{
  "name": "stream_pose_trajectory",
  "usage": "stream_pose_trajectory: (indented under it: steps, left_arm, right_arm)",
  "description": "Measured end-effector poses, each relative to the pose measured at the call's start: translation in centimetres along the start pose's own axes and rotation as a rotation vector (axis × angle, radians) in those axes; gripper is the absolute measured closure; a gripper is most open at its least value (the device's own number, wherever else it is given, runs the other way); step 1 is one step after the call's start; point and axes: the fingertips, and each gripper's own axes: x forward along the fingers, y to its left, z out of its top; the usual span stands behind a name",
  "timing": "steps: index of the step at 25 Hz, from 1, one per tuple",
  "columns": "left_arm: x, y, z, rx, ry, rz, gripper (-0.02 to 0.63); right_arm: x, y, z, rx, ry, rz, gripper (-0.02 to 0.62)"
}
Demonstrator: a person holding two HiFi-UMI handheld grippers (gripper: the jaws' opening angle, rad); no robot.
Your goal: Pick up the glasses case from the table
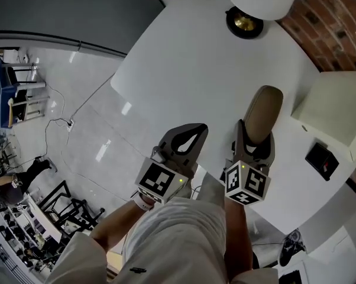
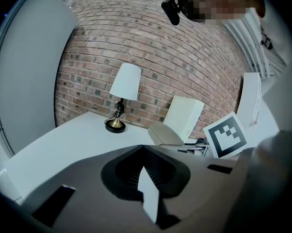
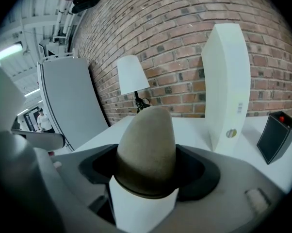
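Note:
The glasses case is a tan, rounded oblong. My right gripper is shut on its near end, and the far end sticks out over the white table. In the right gripper view the case fills the gap between the jaws of the right gripper. My left gripper hovers at the table's near edge, left of the case, shut and holding nothing. From the left gripper the case shows to the right, beside the marker cube.
A table lamp with a white shade stands at the far side. A cream box stands to the right of the case, with a small black box nearer. The table edge runs just under both grippers, with the floor to the left.

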Motion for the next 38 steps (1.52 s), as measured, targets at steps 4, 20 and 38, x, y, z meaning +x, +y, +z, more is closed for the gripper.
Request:
stream_pose_trajectory:
  steps: [4, 20, 38]
  left_arm:
    - [-1.1, -0.3, 0.5, 0.037, -0.008, -0.007, 0.604]
    - [-5.5, -1.9, 6.6, 0.024, -0.121, 0.015, 0.604]
    - [-9.8, -4.9, 11.5, 0.04, -0.227, 0.058, 0.604]
  right_arm:
    - [-1.1, 0.9, 1.9, -0.003, -0.012, 0.025, 0.224]
    - [-6.4, 3.3, 10.3, 0.008, -0.094, 0.183, 0.224]
    - [-14.3, 0.9, 18.2, -0.085, -0.23, 0.268, 0.224]
